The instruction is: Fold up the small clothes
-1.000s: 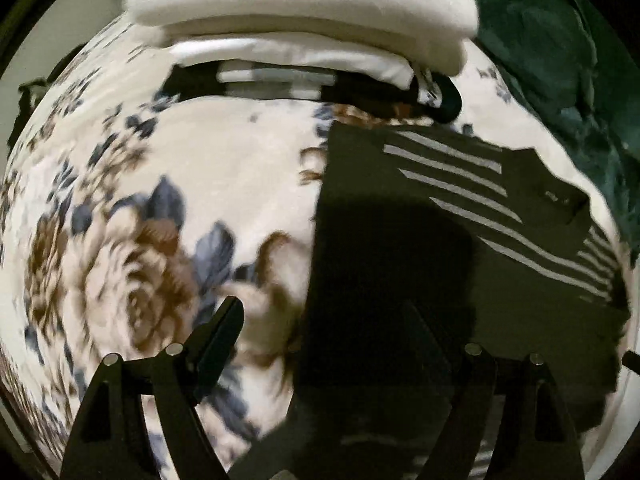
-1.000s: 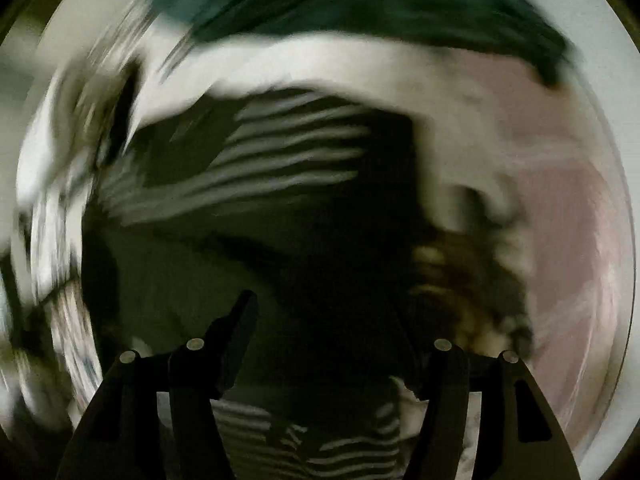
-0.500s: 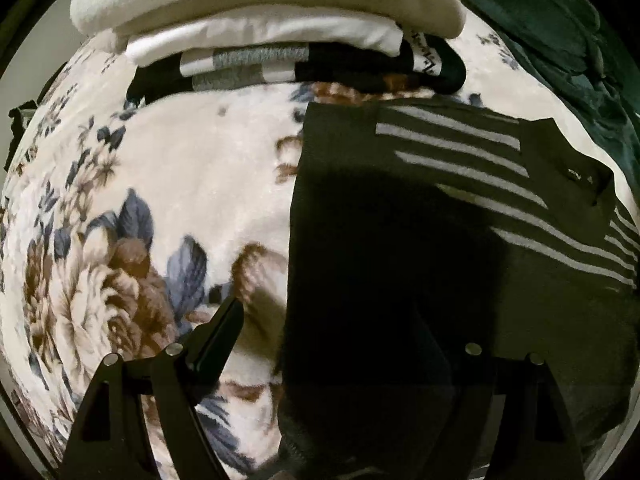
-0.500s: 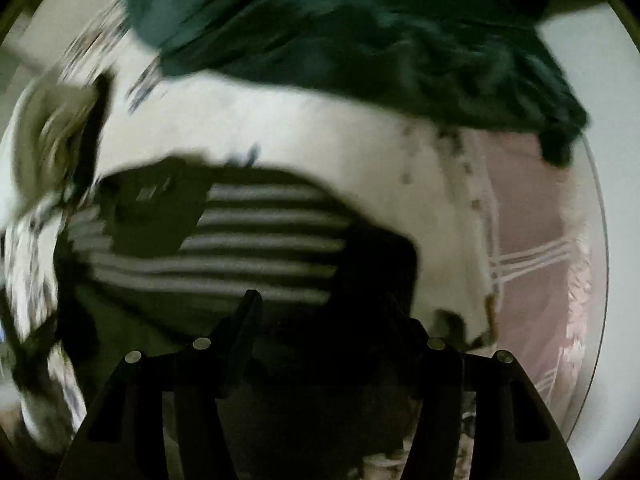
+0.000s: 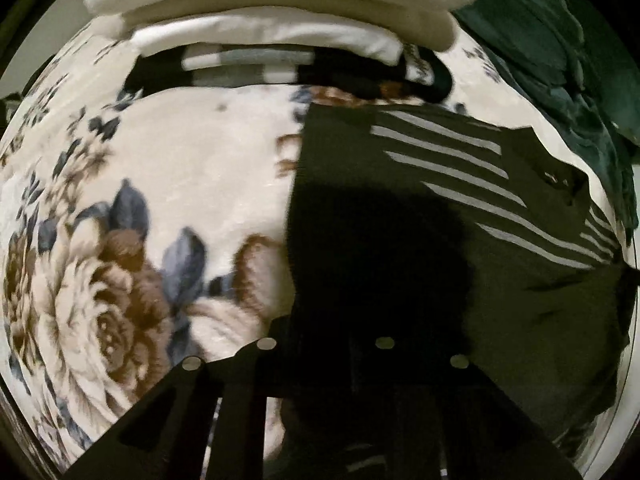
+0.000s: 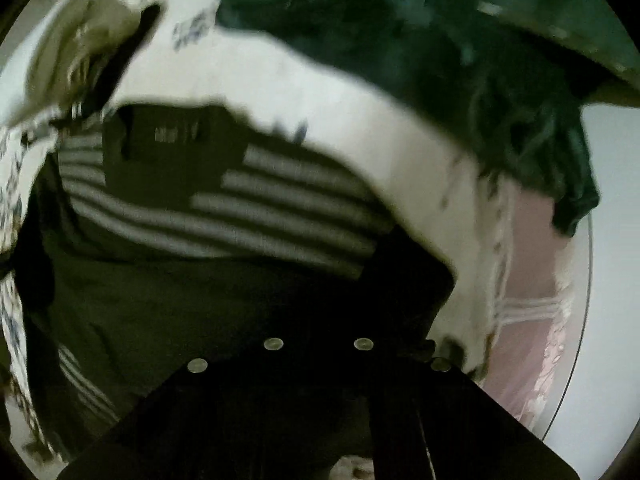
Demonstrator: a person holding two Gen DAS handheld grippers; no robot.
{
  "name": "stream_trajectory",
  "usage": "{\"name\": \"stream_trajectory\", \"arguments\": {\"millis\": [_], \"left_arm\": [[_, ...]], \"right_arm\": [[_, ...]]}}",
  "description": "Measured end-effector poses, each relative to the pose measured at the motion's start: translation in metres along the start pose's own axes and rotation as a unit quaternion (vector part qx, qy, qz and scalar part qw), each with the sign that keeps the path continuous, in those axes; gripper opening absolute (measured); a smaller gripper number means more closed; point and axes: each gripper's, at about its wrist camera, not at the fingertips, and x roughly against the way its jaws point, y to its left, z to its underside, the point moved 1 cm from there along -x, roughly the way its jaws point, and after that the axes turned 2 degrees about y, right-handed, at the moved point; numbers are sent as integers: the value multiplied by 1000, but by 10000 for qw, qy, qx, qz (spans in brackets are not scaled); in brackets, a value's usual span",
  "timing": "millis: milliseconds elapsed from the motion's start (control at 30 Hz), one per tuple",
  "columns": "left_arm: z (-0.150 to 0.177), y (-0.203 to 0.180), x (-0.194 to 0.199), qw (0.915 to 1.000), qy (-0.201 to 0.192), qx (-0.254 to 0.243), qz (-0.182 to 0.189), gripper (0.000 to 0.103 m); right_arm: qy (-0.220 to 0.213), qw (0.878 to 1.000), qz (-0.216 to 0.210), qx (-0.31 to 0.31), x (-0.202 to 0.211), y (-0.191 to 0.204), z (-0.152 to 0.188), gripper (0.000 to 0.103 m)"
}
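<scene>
A dark striped shirt (image 5: 420, 216) lies flat on a floral blanket (image 5: 192, 176), in front of a stack of folded clothes (image 5: 280, 36). Both tools, left (image 5: 324, 332) and right (image 6: 318, 332), look narrowed onto its near edge, probably pinching it. Likely next: carry that edge over for a fold. A small neck label is unreadable.

Ahead of my left gripper: striped shirt (image 5: 500, 264) flat on blanket (image 5: 192, 168), right of centre. Folded stack (image 5: 280, 36) behind it. Crumpled garment (image 5: 560, 72) far right, beside stack.
</scene>
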Motion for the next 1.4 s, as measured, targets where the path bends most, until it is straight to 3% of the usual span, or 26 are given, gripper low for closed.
{"name": "stream_trajectory", "arguments": {"millis": [67,167,200,233,300,333,367,500,667,767,867,967,1133,1233,1400], "left_arm": [[3,3,0,9999,47,113,44,14],[1,1,4,9990,173,329,248,17],[1,4,6,9980,258,454,365,18],[-2,8,8,9973,342,525,387,25],[-11,21,11,9970,357,584,370,42],[-12,25,17,9968,287,600,433,63],[-13,28,23,9963,159,657,530,74],[-22,33,18,9966,107,650,489,75],[-43,12,-15,9997,197,159,60,75],[-59,4,-30,9994,180,-53,-295,77],[-68,8,-17,9996,41,152,-236,77],[-61,19,9,9991,-33,391,-128,77],[-23,28,56,9984,-212,500,-131,76],[-11,18,35,9993,21,260,-276,76],[-47,4,-33,9981,262,129,-546,77]], "right_arm": [[29,10000,25,5,-3,1,-12,5],[695,9974,-189,-87,-30,5,-21,7],[758,9963,-286,-277,-32,-1,-23,19],[716,9952,-402,-541,-28,-11,-24,37],[376,9887,-721,-1263,-8,-43,-19,57],[236,9843,-804,-1554,1,-57,-15,58],[109,9780,-884,-1885,9,-74,-8,58],[178,9642,-969,-2463,9,-107,21,58],[649,9533,-1015,-2770,-20,-99,46,58],[434,9587,-756,-2707,-16,-79,59,58],[90,9714,-634,-2285,8,-38,58,58],[220,9812,-1114,-1561,6,25,49,58],[885,9778,-1794,-624,-49,127,15,58],[722,9841,-1450,-726,-70,147,-16,58],[649,9770,-1495,-1373,-79,140,-38,58]]}}
